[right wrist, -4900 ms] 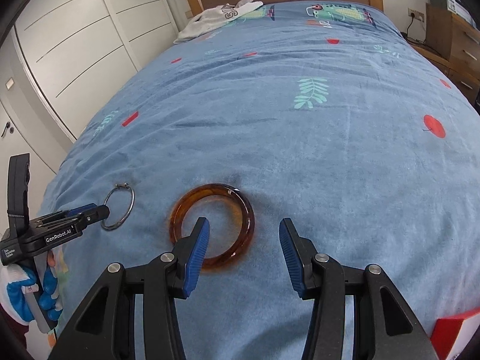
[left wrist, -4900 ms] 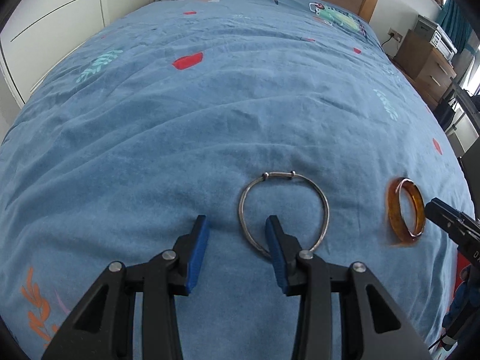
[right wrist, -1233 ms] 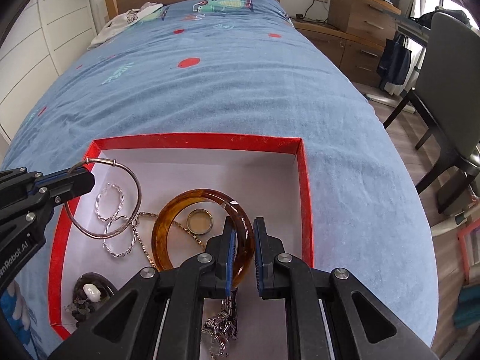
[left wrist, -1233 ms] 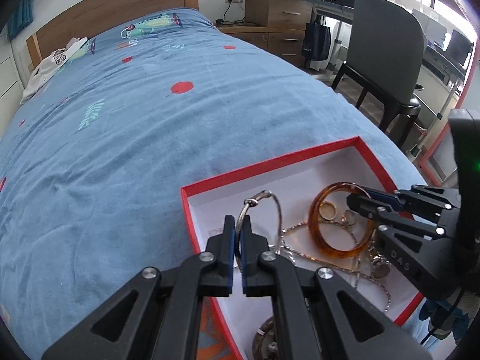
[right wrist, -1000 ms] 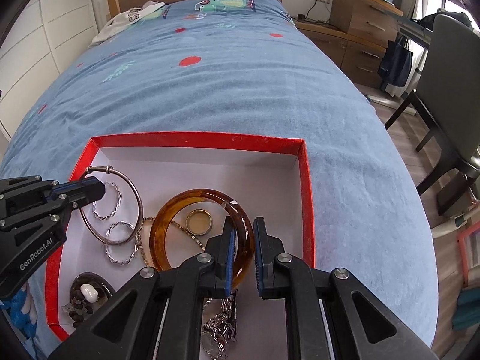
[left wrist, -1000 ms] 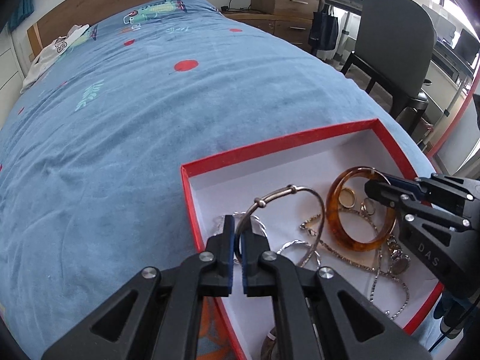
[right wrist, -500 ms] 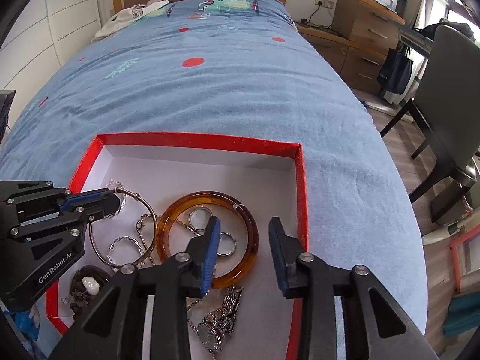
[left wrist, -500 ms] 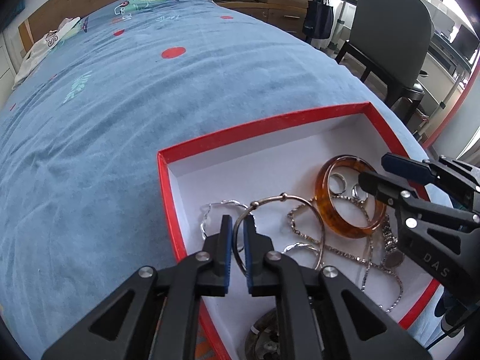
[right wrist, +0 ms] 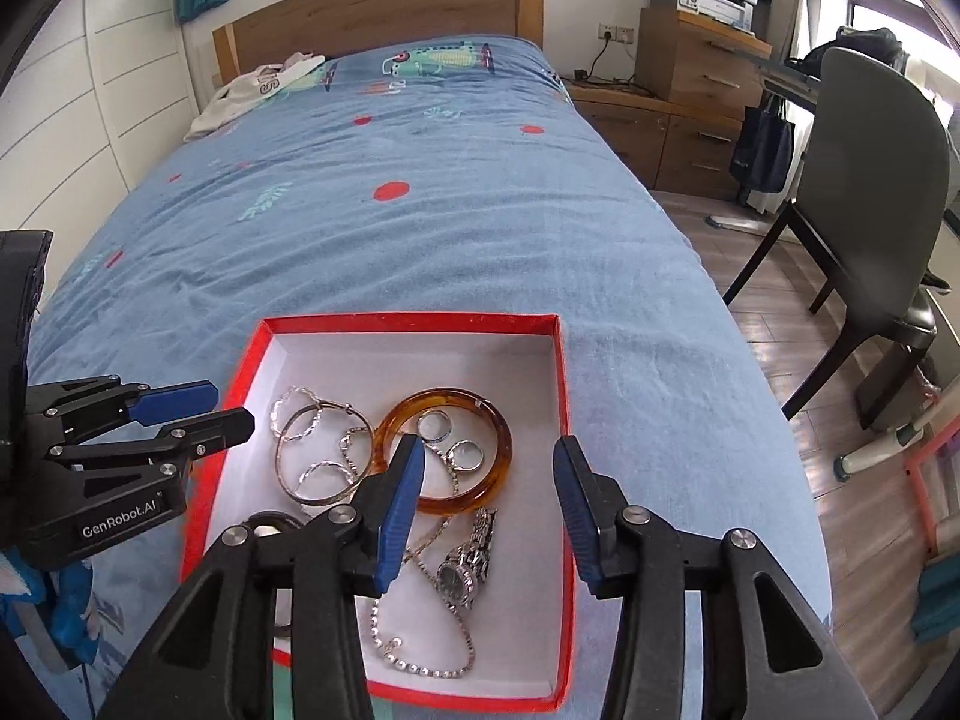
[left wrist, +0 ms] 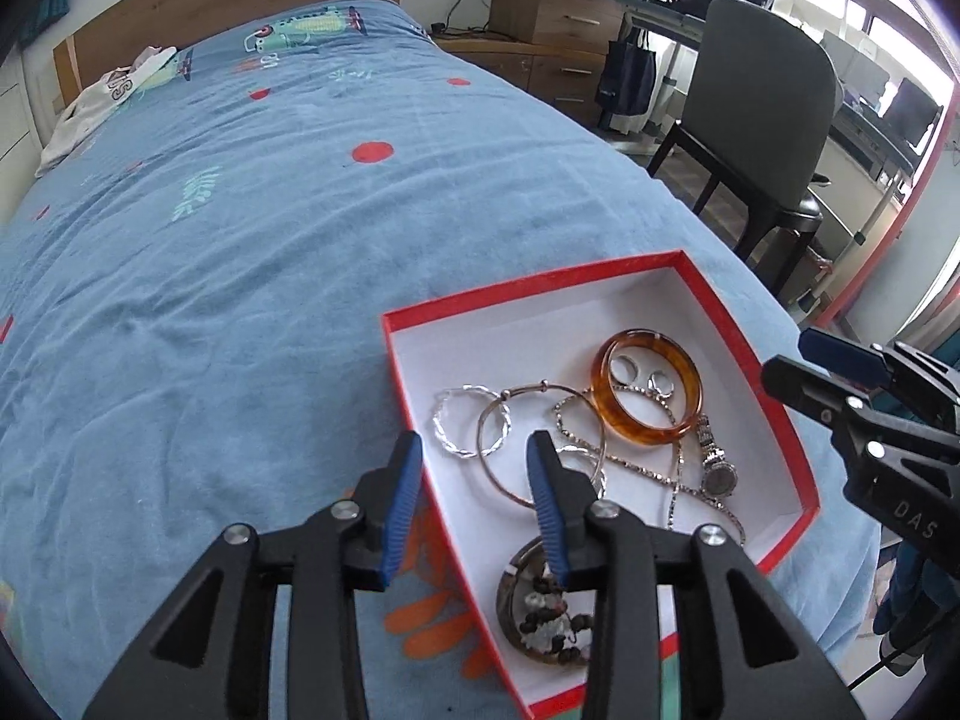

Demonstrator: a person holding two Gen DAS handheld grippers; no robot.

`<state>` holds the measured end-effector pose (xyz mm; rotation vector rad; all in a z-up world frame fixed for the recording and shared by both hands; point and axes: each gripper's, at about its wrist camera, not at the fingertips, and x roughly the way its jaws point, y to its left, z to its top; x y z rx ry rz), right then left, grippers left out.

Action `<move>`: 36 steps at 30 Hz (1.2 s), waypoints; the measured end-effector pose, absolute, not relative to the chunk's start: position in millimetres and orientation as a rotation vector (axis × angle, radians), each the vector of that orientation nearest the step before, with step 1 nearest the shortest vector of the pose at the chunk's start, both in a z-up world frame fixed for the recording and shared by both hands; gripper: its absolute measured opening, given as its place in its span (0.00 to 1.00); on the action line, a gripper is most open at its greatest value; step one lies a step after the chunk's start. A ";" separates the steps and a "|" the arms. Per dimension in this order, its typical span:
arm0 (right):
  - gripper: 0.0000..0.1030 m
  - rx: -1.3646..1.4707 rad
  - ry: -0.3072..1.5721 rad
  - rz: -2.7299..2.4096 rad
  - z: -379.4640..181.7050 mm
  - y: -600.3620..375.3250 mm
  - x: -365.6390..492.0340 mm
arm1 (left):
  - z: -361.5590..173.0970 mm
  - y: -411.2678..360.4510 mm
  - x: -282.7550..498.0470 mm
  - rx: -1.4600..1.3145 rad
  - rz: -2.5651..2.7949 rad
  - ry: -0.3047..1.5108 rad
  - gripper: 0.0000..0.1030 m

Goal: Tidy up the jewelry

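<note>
Both sets of tongs released, jaws just opened, nothing between them: left gripper (left wrist: 474,477) over the red box's (right wrist: 561,396) left edge, right gripper (right wrist: 489,495) above its middle. Amber bangle (right wrist: 447,459) flat inside toward the far right corner, thin metal bangle (right wrist: 318,453) beside it, apparently overlapping chains.

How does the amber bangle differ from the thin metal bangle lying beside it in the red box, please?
The amber bangle is a thick, translucent orange-brown band; the thin metal bangle is a slim silvery wire hoop with a small clasp. Two finger rings lie inside the amber bangle, while the metal bangle overlaps twisted silver hoops. Both lie flat in the red box, touched by neither gripper.
</note>
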<state>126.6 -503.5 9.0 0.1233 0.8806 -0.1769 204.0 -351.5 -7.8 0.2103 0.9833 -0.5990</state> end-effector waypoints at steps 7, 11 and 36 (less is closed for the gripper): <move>0.49 0.145 0.848 -0.141 35.8 -473.9 92.7 | 27.1 -284.6 180.9 0.165 -0.503 0.932 0.34; 0.52 0.146 0.824 -0.099 52.5 -443.9 72.8 | 45.0 -242.9 163.8 0.136 -0.449 0.907 0.34; 0.74 0.112 0.740 0.055 91.3 -291.2 -30.9 | 115.3 -76.6 12.0 0.121 -0.161 0.682 0.42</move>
